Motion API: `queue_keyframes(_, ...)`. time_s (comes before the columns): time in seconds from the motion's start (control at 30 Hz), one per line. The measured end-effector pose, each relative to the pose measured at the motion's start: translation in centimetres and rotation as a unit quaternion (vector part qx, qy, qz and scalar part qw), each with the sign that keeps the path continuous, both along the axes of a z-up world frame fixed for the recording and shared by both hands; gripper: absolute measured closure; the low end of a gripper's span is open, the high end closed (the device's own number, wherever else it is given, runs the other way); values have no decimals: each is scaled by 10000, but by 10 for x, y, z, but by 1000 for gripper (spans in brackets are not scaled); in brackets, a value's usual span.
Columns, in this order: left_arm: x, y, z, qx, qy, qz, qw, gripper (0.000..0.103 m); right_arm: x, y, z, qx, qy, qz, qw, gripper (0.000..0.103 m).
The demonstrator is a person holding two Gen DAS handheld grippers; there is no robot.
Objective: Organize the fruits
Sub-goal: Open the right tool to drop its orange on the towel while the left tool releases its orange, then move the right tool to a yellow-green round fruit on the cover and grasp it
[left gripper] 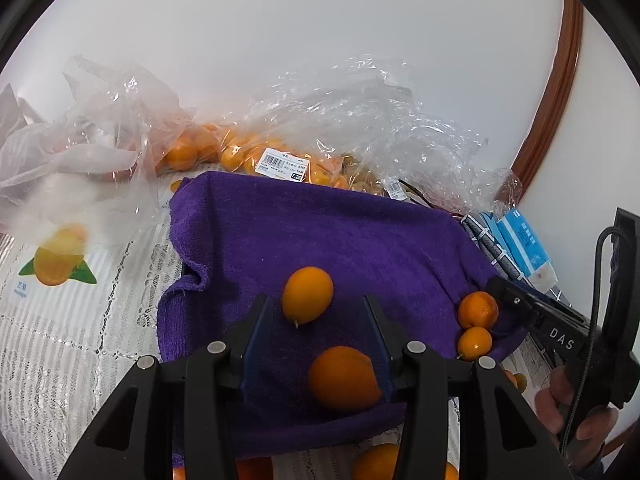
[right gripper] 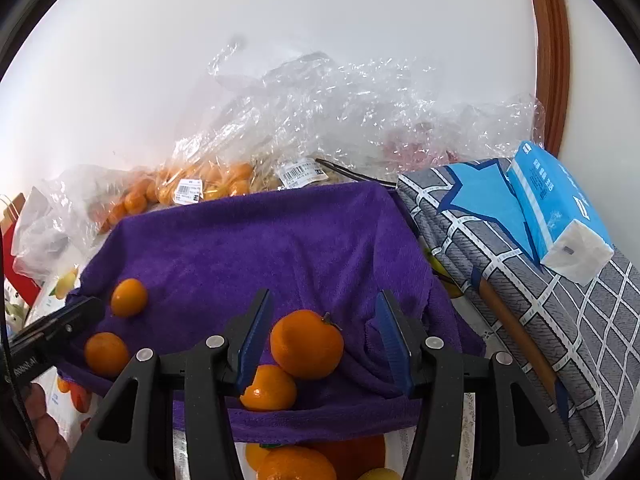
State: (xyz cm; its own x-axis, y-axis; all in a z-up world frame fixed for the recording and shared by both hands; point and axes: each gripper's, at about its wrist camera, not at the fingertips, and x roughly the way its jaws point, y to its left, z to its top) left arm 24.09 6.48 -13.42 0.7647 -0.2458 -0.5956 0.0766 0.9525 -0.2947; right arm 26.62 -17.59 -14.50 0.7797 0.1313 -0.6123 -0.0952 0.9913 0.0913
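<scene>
left gripper (left gripper: 316,308) — jaws wide apart | right gripper (right gripper: 324,304) — jaws wide apart, nothing clamped

Both views are bright and evenly lit, with soft daylight-like light and no hard shadows. The white wall (left gripper: 320,40) is nearly washed out. The crumpled plastic bags (right gripper: 340,100) catch many small white glints. The purple towel (left gripper: 320,232) shows only gentle shading in its folds, and faint soft shadows sit under the oranges (right gripper: 307,344). Fisheye distortion bends straight lines strongly: the brown wooden frame (left gripper: 552,92) curves near the edge, and black corners ring each circular picture. In the left view the nearest orange (left gripper: 344,378) looks blurred, and the left side looks hazy.
</scene>
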Motion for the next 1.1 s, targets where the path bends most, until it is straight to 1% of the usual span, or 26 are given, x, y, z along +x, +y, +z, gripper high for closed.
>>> queue_keyframes(0.23,-4,3,5,-88,-75,38,9999,57,-8,4,9,-95,-116,127,9998,50)
queue_keyframes(0.33,-6,6,7,-155,-109,68,9998,56,-13,5,14,-45,-132,206,9997,50)
queue_keyframes(0.5,-13,8,11,6,-138,226,9997,55,-29,2,24,17,-206,187,9996,50)
queue_keyframes(0.6,-28,14,21,33,-248,339,9991,55,-46,-5,27,128,-185,202,9995,50)
queue_keyframes(0.67,-39,20,25,-77,-270,339,9990,53,-56,-11,28,118,-135,234,9996,50)
queue_keyframes(0.73,-48,25,26,-167,-235,332,9990,53,-66,-16,26,31,-79,208,9997,50)
queue_keyframes(0.9,-77,38,20,-211,-117,374,9990,53,-88,-32,14,-37,101,153,9998,50)
queue_keyframes(1.1,-102,45,8,-120,9,424,9990,53,-106,-47,4,172,297,128,9993,50)
